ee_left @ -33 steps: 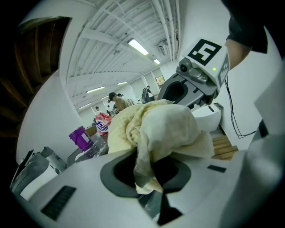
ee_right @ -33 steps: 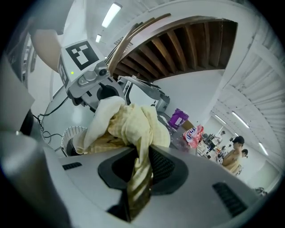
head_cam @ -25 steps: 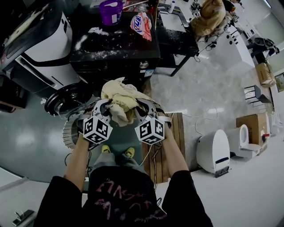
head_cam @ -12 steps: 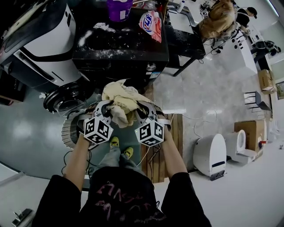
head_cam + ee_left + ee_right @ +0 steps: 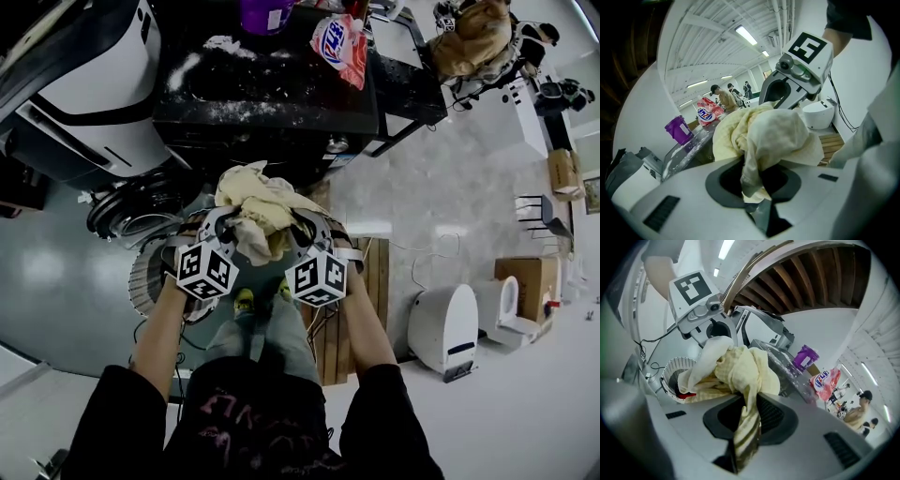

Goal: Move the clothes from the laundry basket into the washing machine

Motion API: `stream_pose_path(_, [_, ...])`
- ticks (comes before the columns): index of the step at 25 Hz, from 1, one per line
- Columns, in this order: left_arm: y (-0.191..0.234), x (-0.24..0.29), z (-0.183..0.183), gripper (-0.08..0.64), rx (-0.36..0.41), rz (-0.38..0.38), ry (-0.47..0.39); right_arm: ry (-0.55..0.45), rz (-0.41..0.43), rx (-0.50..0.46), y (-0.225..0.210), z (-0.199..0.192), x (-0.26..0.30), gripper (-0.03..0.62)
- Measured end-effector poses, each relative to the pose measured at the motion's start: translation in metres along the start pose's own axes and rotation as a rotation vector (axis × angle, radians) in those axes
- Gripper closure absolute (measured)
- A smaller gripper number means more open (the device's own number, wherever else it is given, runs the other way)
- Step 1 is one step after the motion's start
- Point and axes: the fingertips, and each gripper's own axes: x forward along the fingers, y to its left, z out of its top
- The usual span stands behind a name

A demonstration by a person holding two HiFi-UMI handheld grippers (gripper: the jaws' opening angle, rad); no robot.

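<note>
- Now, left tongs (image 5: 223,234) and right tongs (image 5: 302,236) are both clamped on the crumpled pale-yellow cloth bundle (image 5: 255,208), which is held between the white slatted laundry basket (image 5: 147,277) and the black front-loading washing machine (image 5: 272,112).
- Watch out: loose folds dangle and could snag the round open door (image 5: 127,212), or slip free and fall to the floor.

The person wears a black short-sleeved T-shirt (image 5: 258,436) with faded pink lettering, grey trousers (image 5: 272,342) and yellow shoes (image 5: 244,300). The left gripper (image 5: 217,234) and right gripper (image 5: 305,234) are pale grey, each bearing a cube (image 5: 206,270) of black-and-white square markers.
</note>
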Motion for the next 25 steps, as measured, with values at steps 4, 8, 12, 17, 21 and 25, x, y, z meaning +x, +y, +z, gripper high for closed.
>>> stream_pose_path(4, [0.006, 0.024, -0.009, 0.476, 0.005, 0.002, 0.015, -0.005, 0.007, -0.004, -0.007, -0.014, 0.023, 0.520])
stream_pose_path(8, [0.011, 0.066, -0.030, 0.476, 0.012, 0.021, 0.025, -0.024, 0.007, -0.014, -0.012, -0.041, 0.063, 0.520])
stream_pose_path(12, [0.007, 0.111, -0.058, 0.476, 0.005, 0.026, 0.046, -0.033, 0.019, -0.016, -0.009, -0.072, 0.108, 0.520])
stream_pose_path(17, [0.004, 0.157, -0.088, 0.476, -0.017, 0.028, 0.067, -0.036, 0.049, -0.028, -0.005, -0.105, 0.152, 0.520])
stream_pose_path(21, [0.003, 0.190, -0.112, 0.476, -0.007, 0.045, 0.079, -0.049, 0.055, -0.036, 0.001, -0.128, 0.185, 0.520])
stream_pose_path(25, [0.004, 0.222, -0.135, 0.476, 0.014, 0.079, 0.086, -0.066, 0.046, -0.041, 0.006, -0.150, 0.220, 0.520])
